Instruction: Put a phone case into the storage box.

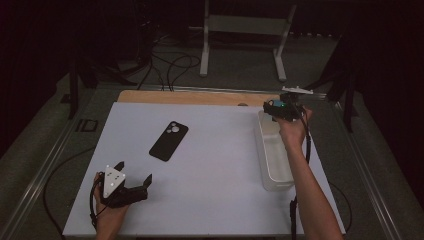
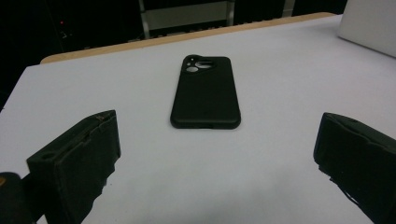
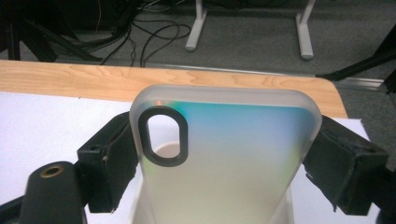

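A dark room lies around my table (image 1: pixel 210 165), whose white top sits on a wooden board with a bare strip of wood along the far edge; beyond it, grey floor carries loose black cables (image 1: pixel 170 67) and the legs of a white metal stand (image 1: pixel 245 35). At the near left corner my left claw (image 1: pixel 134 176) rests low over the white surface, its jaws spread wide with nothing between them. Its own view looks straight along the tabletop at a black phone case (image 2: pixel 205 95) lying flat with its back up and its camera cut-out at the far end, well apart from the jaws; from above, the same case lies slantwise in the left-centre of the table. Further right, a long white bin (image 1: pixel 274 155) stands along the right side of the table, and my right hand holds the right claw (image 1: pixel 276 111) over the bin's far end. From the high view I can only make out a spot of teal at the claw, but the right claw's own view shows what it is: a frosted translucent phone case (image 3: pixel 224 158) with a bluish-green sheen and a dark-rimmed oval camera opening, pinched by its two long edges between the jaws, with the white bin beneath it.
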`<state>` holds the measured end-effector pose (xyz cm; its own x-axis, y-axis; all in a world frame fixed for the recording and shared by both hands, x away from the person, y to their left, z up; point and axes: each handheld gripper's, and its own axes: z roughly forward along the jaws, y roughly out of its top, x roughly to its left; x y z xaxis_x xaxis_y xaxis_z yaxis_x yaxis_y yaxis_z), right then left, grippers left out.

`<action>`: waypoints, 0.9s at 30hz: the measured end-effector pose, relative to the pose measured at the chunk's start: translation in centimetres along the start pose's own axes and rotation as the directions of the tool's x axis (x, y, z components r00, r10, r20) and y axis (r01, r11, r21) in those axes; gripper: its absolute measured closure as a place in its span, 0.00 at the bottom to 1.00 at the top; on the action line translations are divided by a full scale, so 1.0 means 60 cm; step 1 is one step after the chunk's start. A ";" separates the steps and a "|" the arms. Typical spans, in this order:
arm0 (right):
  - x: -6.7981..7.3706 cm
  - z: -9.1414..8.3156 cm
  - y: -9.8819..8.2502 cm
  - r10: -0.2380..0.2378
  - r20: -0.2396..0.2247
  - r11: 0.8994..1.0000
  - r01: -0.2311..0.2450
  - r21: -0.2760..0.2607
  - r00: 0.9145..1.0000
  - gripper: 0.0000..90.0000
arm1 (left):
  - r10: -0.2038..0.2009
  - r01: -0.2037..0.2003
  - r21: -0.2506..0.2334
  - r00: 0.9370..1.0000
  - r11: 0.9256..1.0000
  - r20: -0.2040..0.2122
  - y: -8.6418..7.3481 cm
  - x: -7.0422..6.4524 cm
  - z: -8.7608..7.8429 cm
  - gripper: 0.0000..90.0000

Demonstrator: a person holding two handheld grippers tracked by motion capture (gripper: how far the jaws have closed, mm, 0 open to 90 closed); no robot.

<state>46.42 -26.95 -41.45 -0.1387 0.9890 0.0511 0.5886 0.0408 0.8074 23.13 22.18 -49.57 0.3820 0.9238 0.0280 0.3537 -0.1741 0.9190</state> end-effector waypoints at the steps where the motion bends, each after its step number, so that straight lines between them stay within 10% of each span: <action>1: 0.000 0.001 -0.002 0.002 0.002 1.000 -0.002 0.001 1.000 0.18 | 0.000 0.000 0.000 1.000 1.000 0.000 0.000 0.000 0.000 0.01; 27: 0.006 0.026 -0.028 -0.011 0.023 0.999 0.010 0.053 1.000 0.18 | 0.002 -0.002 0.002 1.000 1.000 0.001 0.000 -0.001 0.000 0.02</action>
<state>46.60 -26.46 -43.69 -0.1270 0.9915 0.0288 0.6285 0.0580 0.7756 23.12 22.12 -49.57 0.3831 0.9233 0.0294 0.3545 -0.1763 0.9183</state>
